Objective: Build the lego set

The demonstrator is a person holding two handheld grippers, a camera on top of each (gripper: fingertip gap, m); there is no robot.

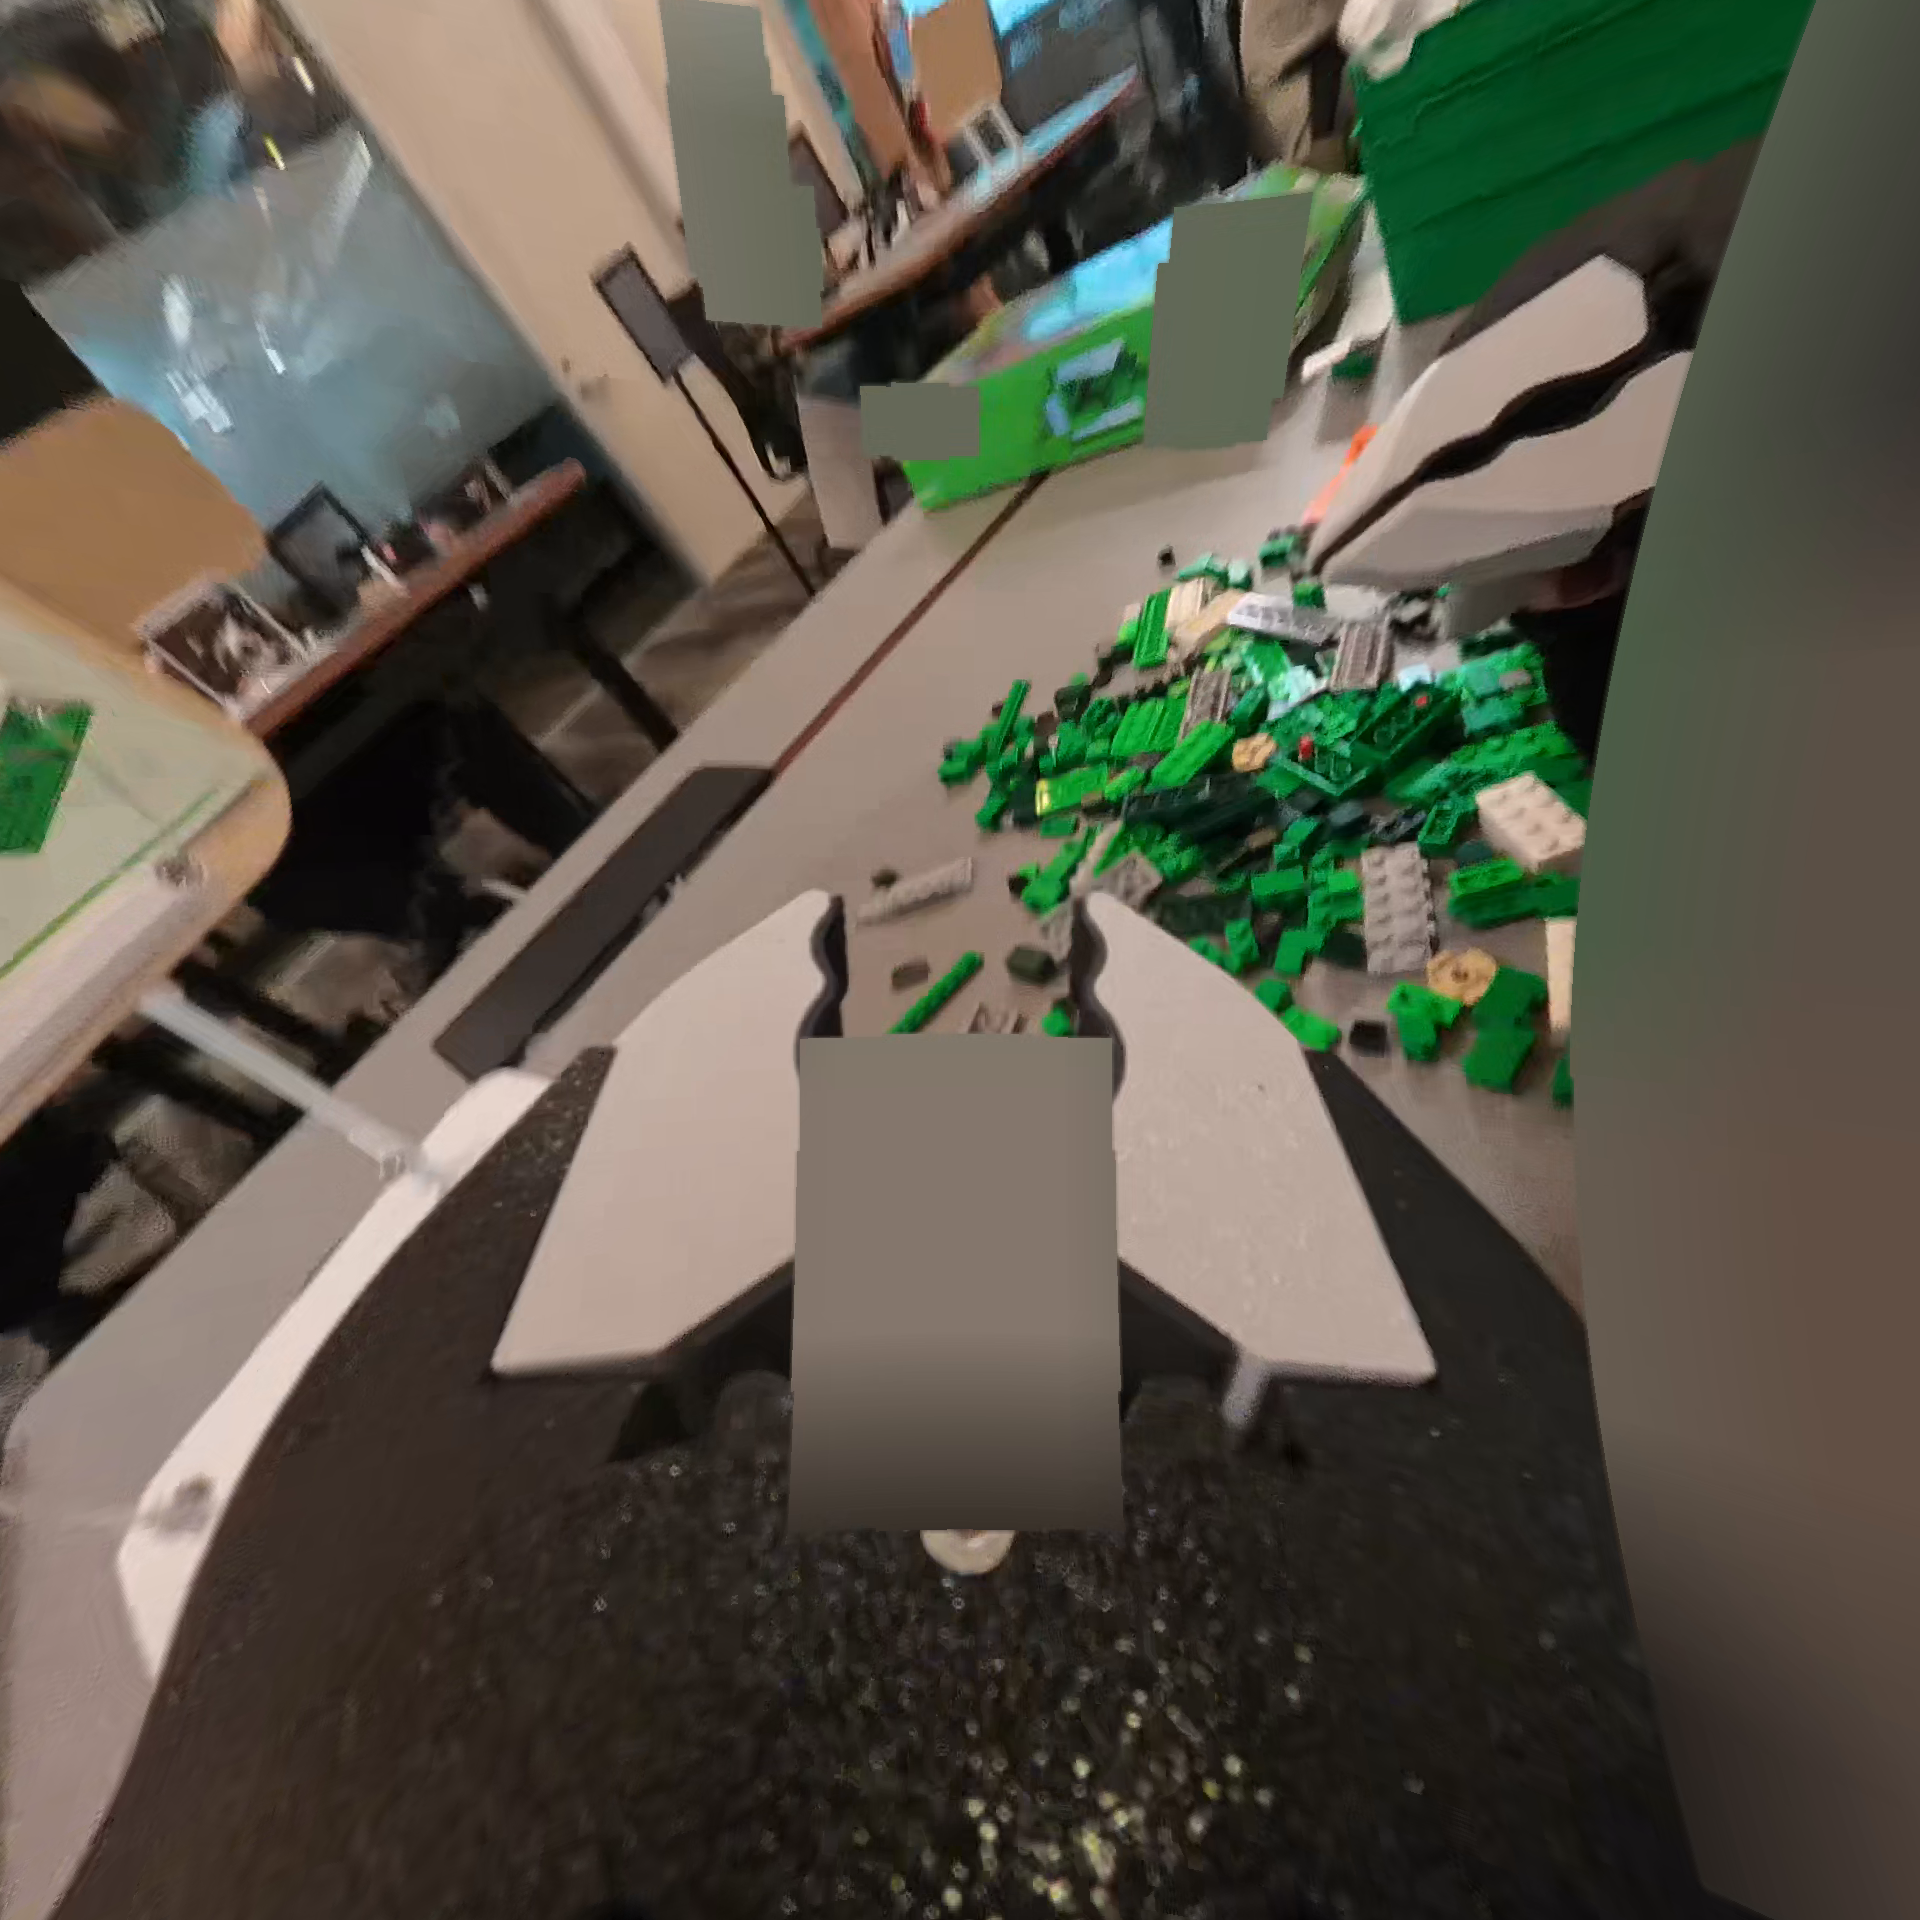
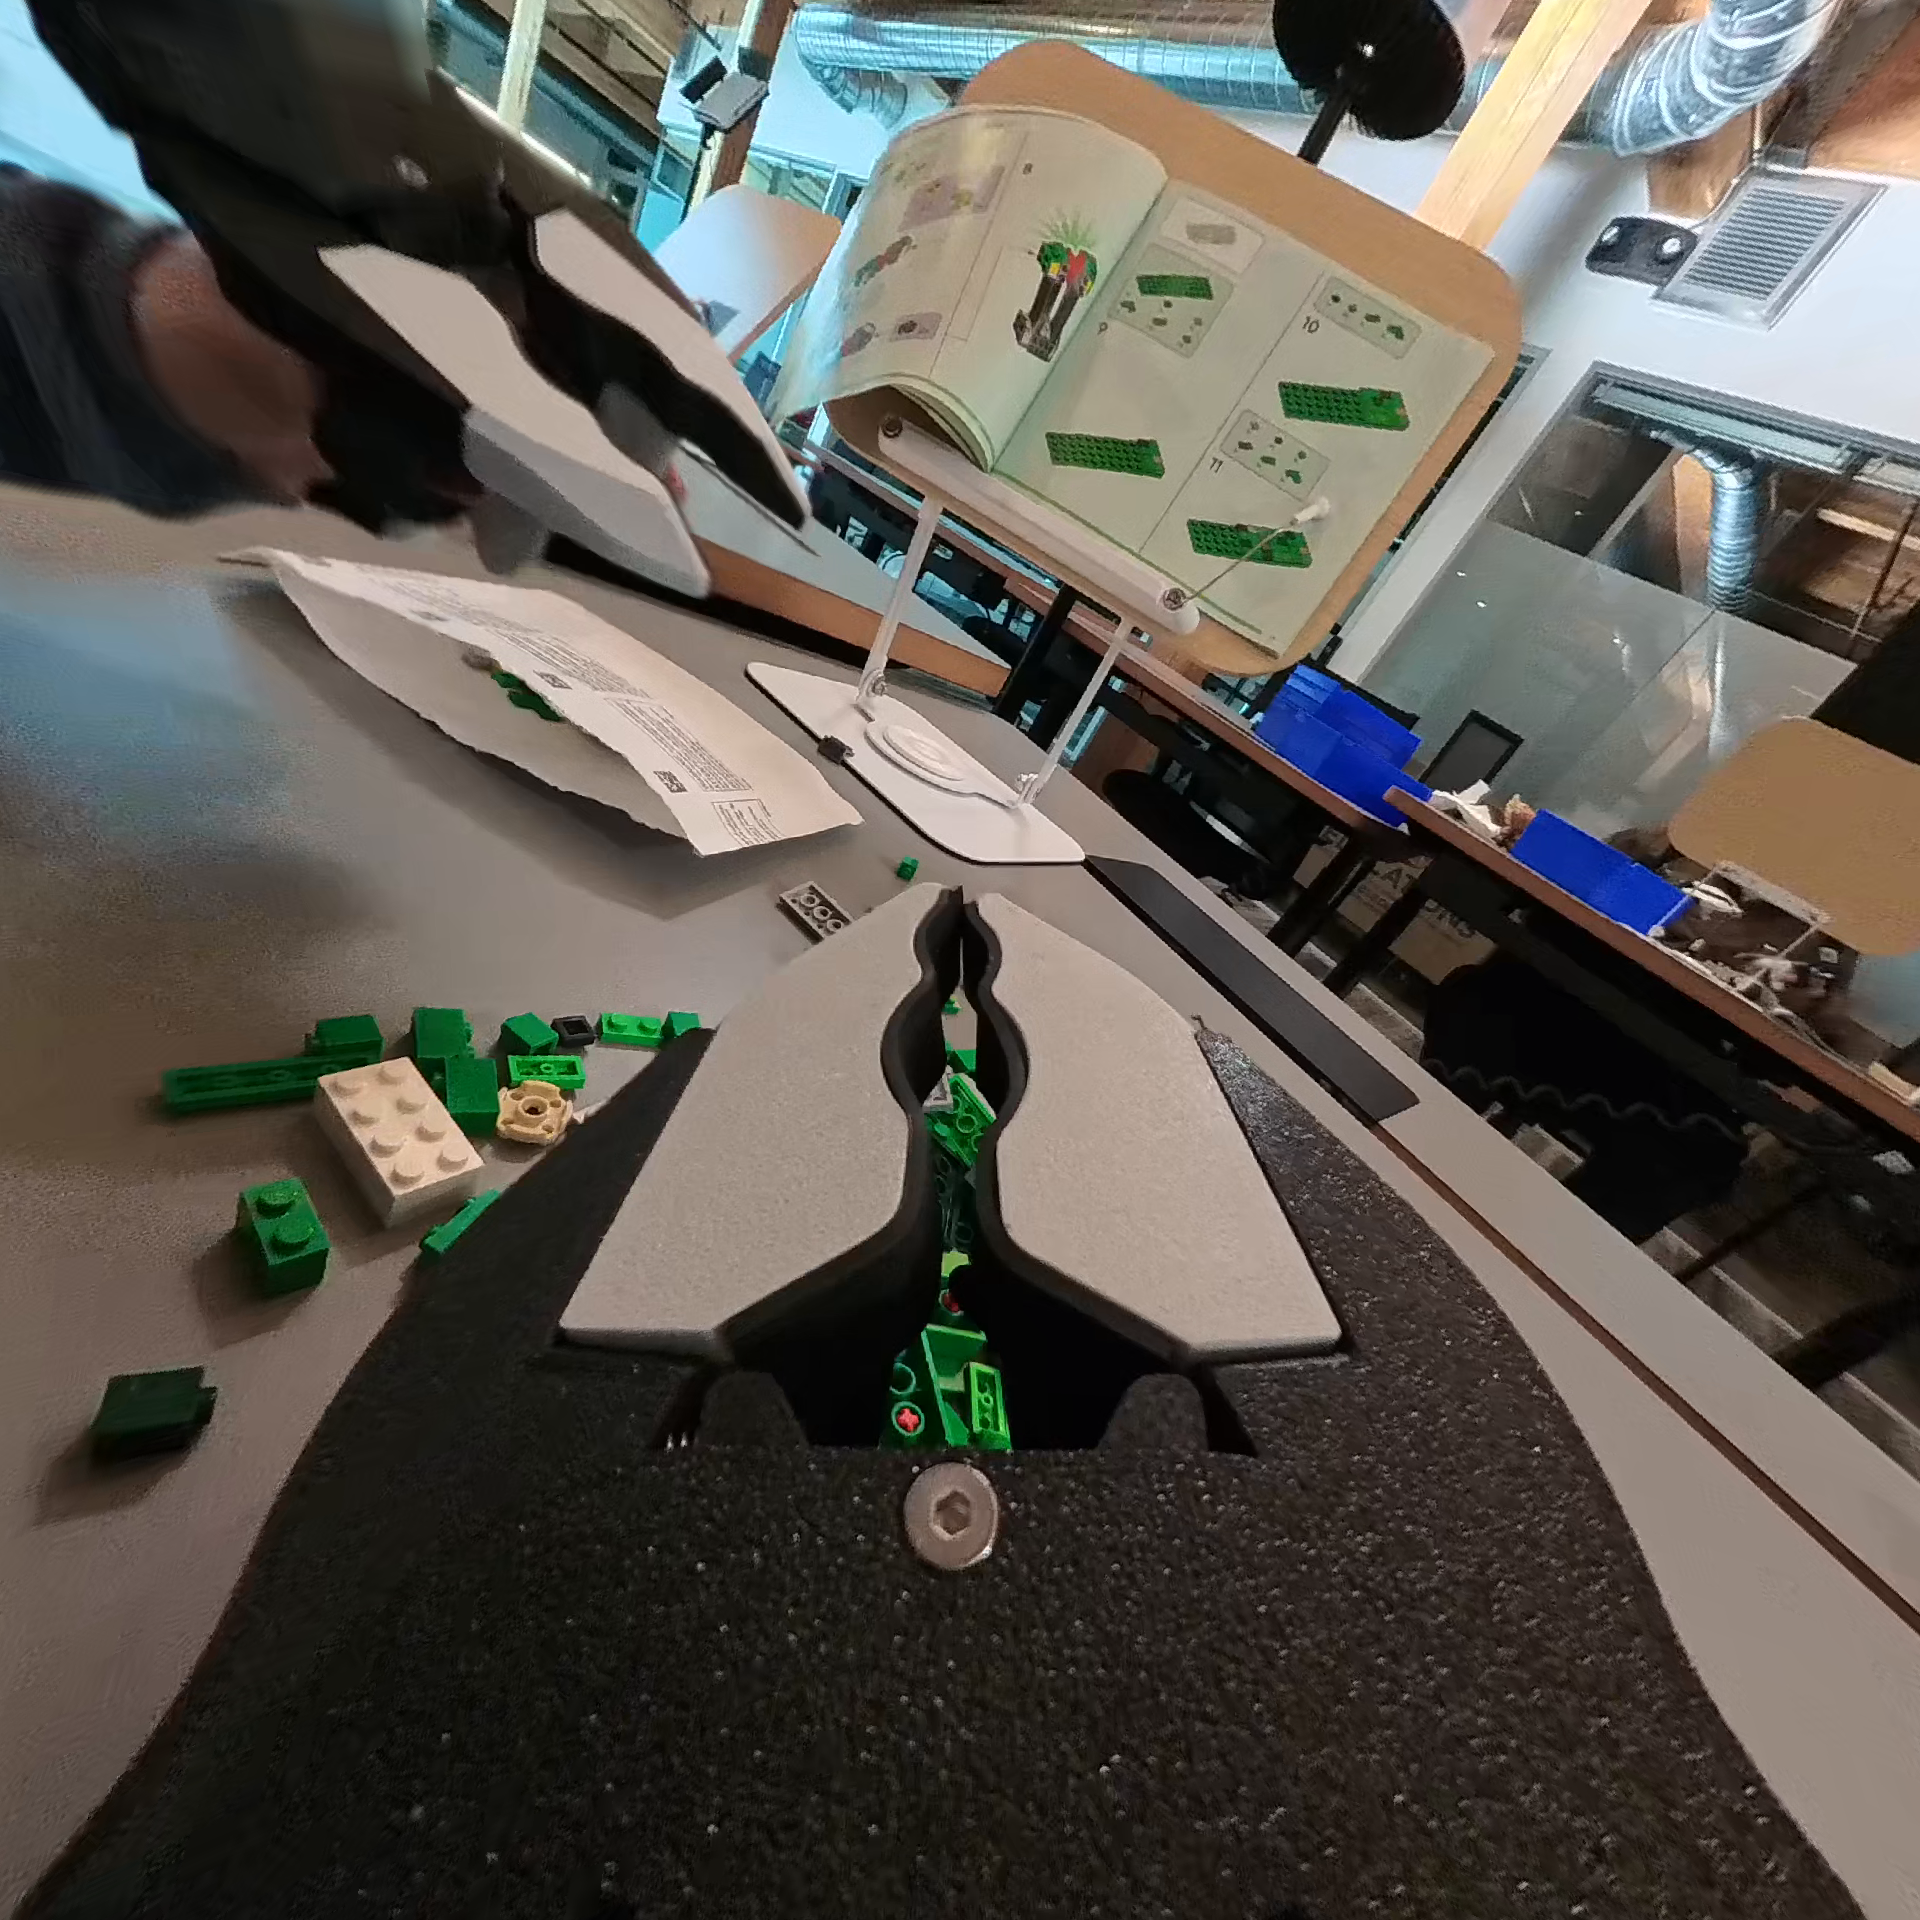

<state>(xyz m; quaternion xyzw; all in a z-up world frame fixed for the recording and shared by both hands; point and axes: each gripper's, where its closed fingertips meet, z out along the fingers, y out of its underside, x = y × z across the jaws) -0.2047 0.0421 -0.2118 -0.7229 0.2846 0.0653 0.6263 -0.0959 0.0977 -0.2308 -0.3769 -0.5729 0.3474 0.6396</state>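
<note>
A pile of mostly green lego bricks (image 1: 1299, 790) with some grey and white ones lies on the grey table (image 1: 1039, 582). My left gripper (image 1: 961, 935) is open and empty, held above loose pieces at the pile's near edge. A thin green bar (image 1: 935, 992) lies between its fingers. My right gripper (image 2: 961, 914) is shut, with its tips touching and nothing seen between them, low over the pile. It also shows in the left wrist view (image 1: 1340, 530) beyond the pile. A white brick (image 2: 395, 1138) and a tan round piece (image 2: 533, 1112) lie to its left.
An open instruction booklet (image 2: 1143, 364) rests on a white stand (image 2: 935, 779) at the table's far side. A torn white paper bag (image 2: 540, 675) lies beside it. A green set box (image 1: 1018, 436) stands at the table's end. A black strip (image 2: 1247, 987) runs along the table edge. There is about 12 cm between the tips of the two grippers. About 11 cm separates my right fingertips from the white brick (image 2: 395, 1138).
</note>
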